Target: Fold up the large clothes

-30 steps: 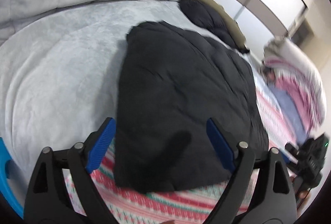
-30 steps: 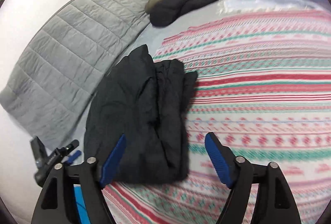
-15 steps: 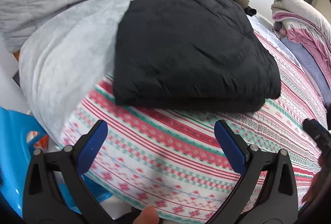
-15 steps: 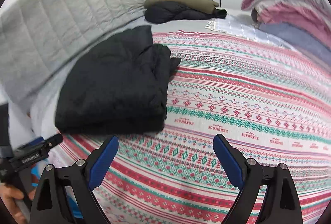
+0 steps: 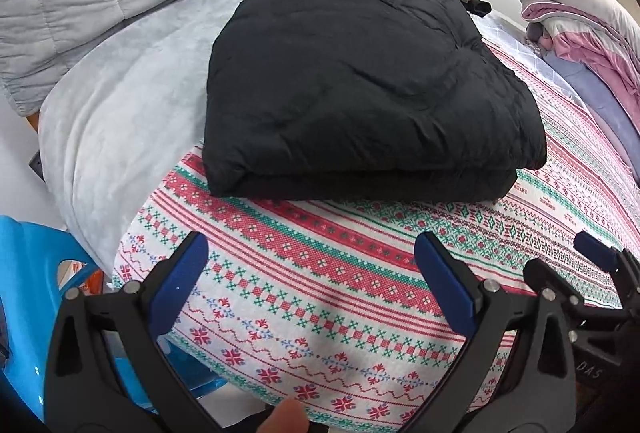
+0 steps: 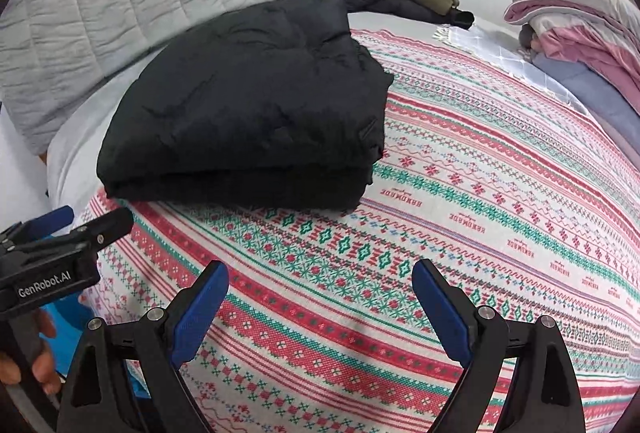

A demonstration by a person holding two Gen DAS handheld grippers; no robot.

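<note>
Padding makes the folded black jacket (image 5: 360, 85) soft and bulky; its near edge is best gripped; both grippers' fingers (image 5: 182, 275) are spread, empty.

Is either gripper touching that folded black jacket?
Apart. Both wrist views show patterned blanket between the open left gripper, the open right gripper and the jacket.

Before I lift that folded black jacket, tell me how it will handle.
The black jacket looks puffy and quilted, so probably light for its bulk. It is soft, likely to sag and unfold if gripped by one edge. Its smooth shell may slide on the patterned blanket.
</note>
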